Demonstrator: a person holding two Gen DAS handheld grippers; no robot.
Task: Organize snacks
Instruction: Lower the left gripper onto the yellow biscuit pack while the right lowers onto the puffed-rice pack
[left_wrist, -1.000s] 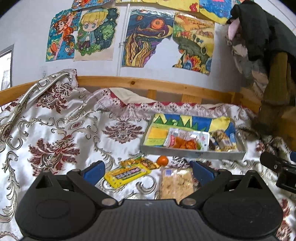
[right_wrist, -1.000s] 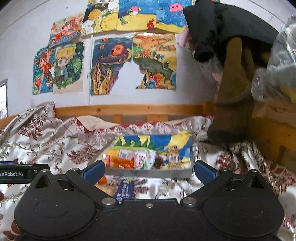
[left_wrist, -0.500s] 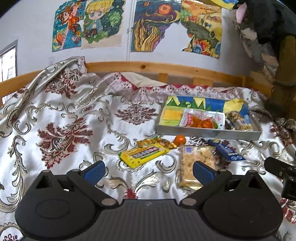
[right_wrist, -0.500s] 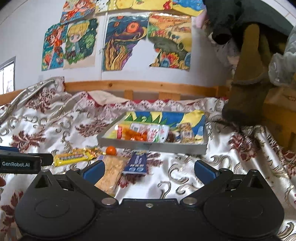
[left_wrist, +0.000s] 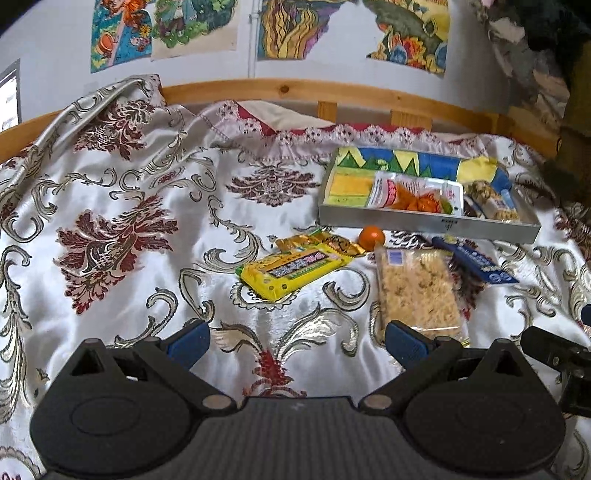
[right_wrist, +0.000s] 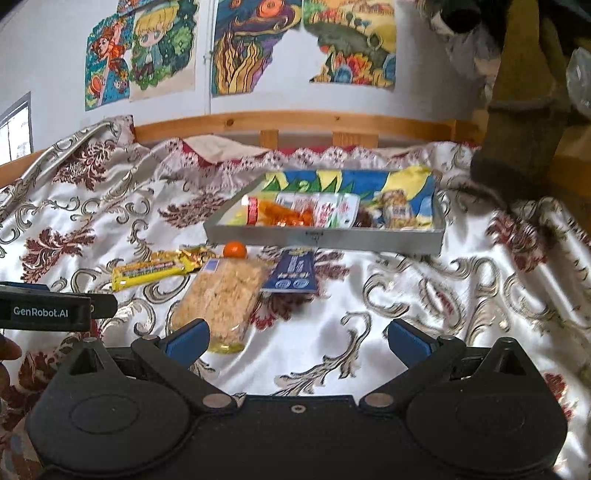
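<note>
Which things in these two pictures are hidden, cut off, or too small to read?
- Brown snack in the tray: right wrist view, mostly hidden behind the tray wall.
- Blue packet: both views, print too small and blurred to read.
- Rice cracker pack: left wrist view, near end covered by the left gripper's finger.

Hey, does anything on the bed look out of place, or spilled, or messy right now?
Nothing is spilled or torn. Four snacks lie loose outside the tray: a yellow bar, a small orange ball, a clear pack of flaky crackers and a blue packet, all at odd angles on the bedspread.
</note>
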